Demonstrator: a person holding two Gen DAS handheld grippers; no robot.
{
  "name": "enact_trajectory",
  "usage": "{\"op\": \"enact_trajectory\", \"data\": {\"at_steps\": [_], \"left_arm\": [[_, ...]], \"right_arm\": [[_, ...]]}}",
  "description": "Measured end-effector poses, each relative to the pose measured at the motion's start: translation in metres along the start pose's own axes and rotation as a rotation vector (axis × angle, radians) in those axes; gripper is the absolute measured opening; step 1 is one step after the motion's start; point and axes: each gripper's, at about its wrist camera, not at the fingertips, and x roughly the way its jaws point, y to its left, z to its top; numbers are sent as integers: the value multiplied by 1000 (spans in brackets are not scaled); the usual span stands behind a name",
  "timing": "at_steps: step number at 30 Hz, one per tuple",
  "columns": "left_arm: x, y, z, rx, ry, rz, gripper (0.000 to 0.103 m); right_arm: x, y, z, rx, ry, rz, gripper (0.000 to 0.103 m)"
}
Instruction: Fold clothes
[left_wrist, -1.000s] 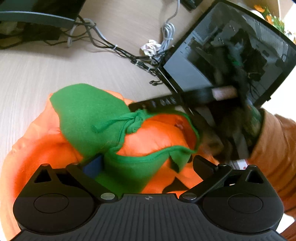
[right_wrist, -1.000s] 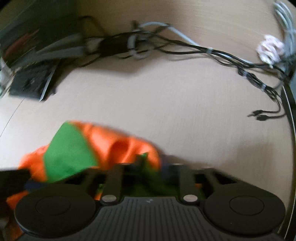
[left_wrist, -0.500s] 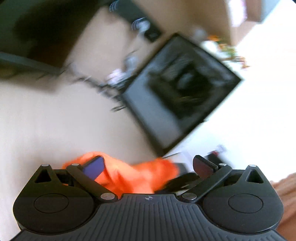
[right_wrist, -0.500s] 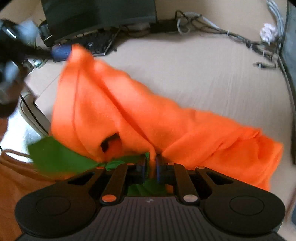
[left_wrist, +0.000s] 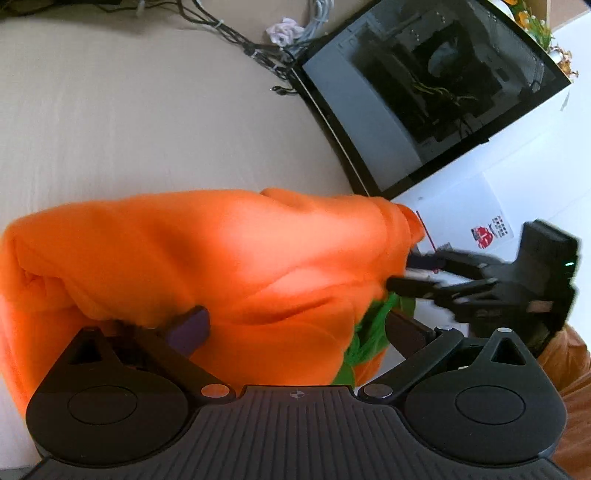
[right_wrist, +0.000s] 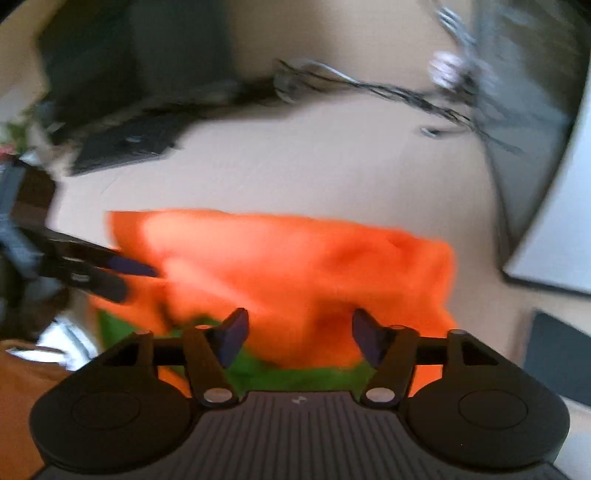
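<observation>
An orange hoodie (left_wrist: 207, 258) with green lining (left_wrist: 369, 332) lies bunched on the beige table (left_wrist: 129, 110). My left gripper (left_wrist: 295, 328) is open and low over the hoodie's near edge, its left pad (left_wrist: 188, 326) against the cloth. In the same view my right gripper (left_wrist: 406, 273) reaches in at the hoodie's right end, fingers apart. The blurred right wrist view has my right gripper (right_wrist: 299, 336) open just above the orange hoodie (right_wrist: 295, 266), green lining (right_wrist: 280, 373) under it. The left gripper (right_wrist: 136, 282) touches the cloth's left edge there.
A black PC case with a glass side (left_wrist: 424, 92) stands at the right. Cables (left_wrist: 236, 40) and a crumpled tissue (left_wrist: 282, 27) lie at the back. A dark keyboard (right_wrist: 125, 144) and monitor (right_wrist: 129, 48) sit at the back left. White paper (left_wrist: 491, 229) lies beyond the hoodie.
The right gripper was shut on the lifted hoodie and has now opened. The hoodie has dropped onto the table, orange side up. Both grippers have swung back low beside it.
</observation>
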Motion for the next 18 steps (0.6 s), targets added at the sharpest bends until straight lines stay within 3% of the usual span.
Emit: {"op": "enact_trajectory", "data": {"at_steps": [3, 6, 10, 13, 15, 18], "left_arm": [[7, 4, -1, -6, -9, 19, 103], [21, 12, 20, 42, -45, 43, 103], [51, 23, 84, 152, -92, 220, 103], [53, 36, 119, 120, -126, 322, 103], [28, 37, 119, 61, -166, 293, 103], [-26, 38, 89, 27, -241, 196, 103]], "right_arm": [[24, 1, -11, 17, 38, 32, 66], [44, 11, 8, -39, -44, 4, 66], [91, 13, 59, -51, -148, -74, 66], [114, 9, 101, -27, -136, -108, 66], [100, 5, 106, -21, -139, -84, 65], [57, 23, 89, -185, -246, -139, 65]]}}
